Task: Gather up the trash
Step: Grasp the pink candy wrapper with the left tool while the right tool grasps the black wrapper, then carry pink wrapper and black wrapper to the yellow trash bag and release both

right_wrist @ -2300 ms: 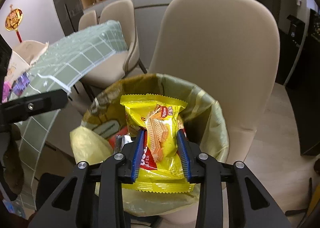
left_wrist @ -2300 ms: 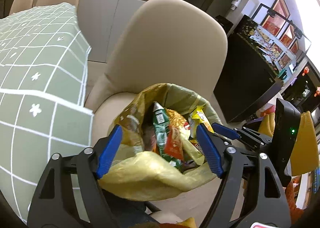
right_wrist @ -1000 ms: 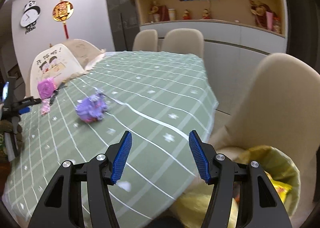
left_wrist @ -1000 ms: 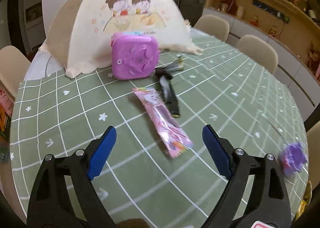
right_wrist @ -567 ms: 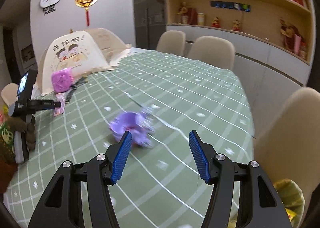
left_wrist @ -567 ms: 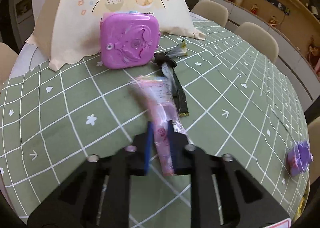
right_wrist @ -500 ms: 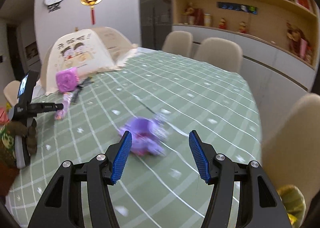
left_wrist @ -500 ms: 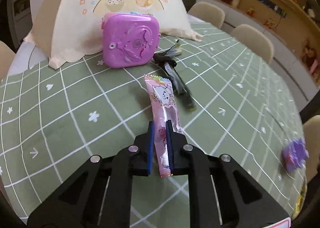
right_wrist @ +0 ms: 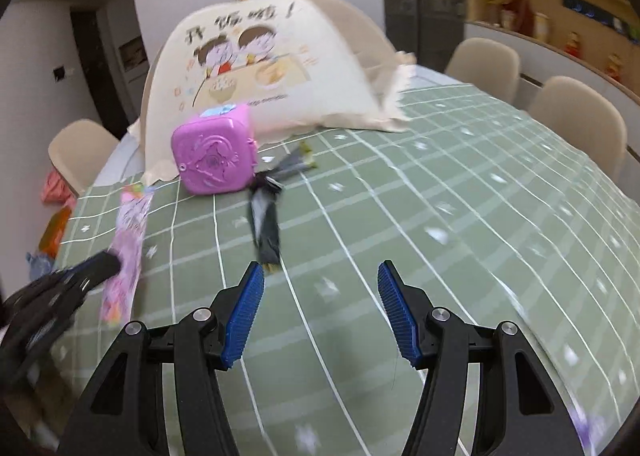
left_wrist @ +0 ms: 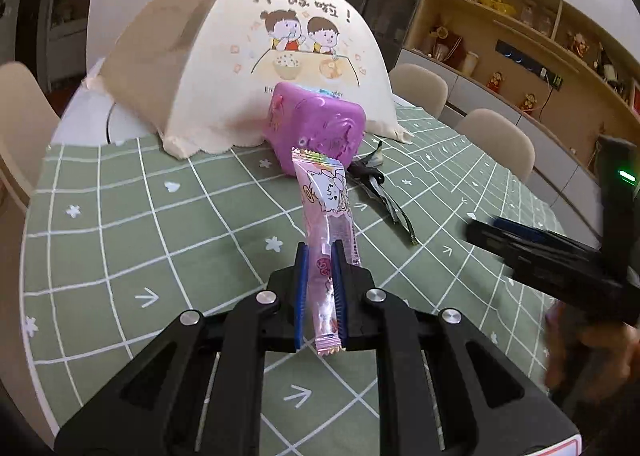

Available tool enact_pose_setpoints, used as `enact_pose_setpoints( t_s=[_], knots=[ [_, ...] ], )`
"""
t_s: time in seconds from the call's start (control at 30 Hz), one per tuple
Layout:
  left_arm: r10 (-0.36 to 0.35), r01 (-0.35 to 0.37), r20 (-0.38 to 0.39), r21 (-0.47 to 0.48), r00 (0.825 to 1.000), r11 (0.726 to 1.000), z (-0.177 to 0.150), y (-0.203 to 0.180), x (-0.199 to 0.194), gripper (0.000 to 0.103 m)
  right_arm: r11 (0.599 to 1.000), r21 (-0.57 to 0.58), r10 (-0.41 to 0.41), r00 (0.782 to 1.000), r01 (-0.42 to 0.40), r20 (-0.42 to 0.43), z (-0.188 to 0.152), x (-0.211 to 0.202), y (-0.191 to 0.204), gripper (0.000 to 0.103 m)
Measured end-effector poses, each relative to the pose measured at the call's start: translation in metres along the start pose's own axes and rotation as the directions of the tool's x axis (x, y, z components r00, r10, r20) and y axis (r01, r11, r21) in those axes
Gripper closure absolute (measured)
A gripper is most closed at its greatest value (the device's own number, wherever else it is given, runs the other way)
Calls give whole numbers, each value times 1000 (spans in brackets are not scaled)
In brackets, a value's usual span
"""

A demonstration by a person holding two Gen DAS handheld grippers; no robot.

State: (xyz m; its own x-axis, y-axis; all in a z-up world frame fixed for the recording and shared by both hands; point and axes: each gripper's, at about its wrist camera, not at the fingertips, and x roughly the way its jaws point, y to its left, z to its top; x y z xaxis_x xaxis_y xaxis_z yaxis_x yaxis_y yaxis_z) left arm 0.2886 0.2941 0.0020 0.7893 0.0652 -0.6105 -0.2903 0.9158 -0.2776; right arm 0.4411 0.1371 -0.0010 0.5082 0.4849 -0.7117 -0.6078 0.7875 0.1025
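Note:
My left gripper (left_wrist: 320,256) is shut on a long pink snack wrapper (left_wrist: 326,196) and holds it raised above the green checked tablecloth (left_wrist: 160,240). In the right wrist view the same wrapper (right_wrist: 128,240) hangs from the left gripper at the left. My right gripper (right_wrist: 320,284) is open and empty above the cloth. A dark, twisted wrapper (right_wrist: 266,220) lies on the cloth just beyond its left finger; it also shows in the left wrist view (left_wrist: 380,192).
A purple plastic box (right_wrist: 214,154) stands in front of a cream mesh food cover (right_wrist: 256,68) at the back of the table. Beige chairs (right_wrist: 576,120) ring the table. The right gripper (left_wrist: 560,256) reaches in at the right of the left wrist view.
My left gripper has closed on the pink wrapper and lifted it off the cloth. My right gripper has swung away from the purple crumpled scrap towards the dark wrapper, still open.

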Motion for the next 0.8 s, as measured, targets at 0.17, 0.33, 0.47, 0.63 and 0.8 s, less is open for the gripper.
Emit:
enact_pose_setpoints(
  t_s=[0.17,0.33,0.47,0.63,0.8],
  knots=[
    [-53,49,-60,-69,997,996,0,15,11,92,997,20,81,996,-80,-32,24,45,11,47],
    [-58,55,-61,-45,996,997,0,10,11,92,996,-10,83,992,-84,-90,44,78,26,60],
    [-68,65,-70,-49,995,997,-2,10,12,92,996,-84,11,993,-21,-118,47,87,36,83],
    [-69,65,-82,-42,994,997,-2,8,15,92,993,-112,-42,998,35,-56,39,51,30,85],
    [-98,101,-120,17,988,995,-4,-6,19,92,995,-79,-61,998,61,-1,20,-11,11,85]
  ],
)
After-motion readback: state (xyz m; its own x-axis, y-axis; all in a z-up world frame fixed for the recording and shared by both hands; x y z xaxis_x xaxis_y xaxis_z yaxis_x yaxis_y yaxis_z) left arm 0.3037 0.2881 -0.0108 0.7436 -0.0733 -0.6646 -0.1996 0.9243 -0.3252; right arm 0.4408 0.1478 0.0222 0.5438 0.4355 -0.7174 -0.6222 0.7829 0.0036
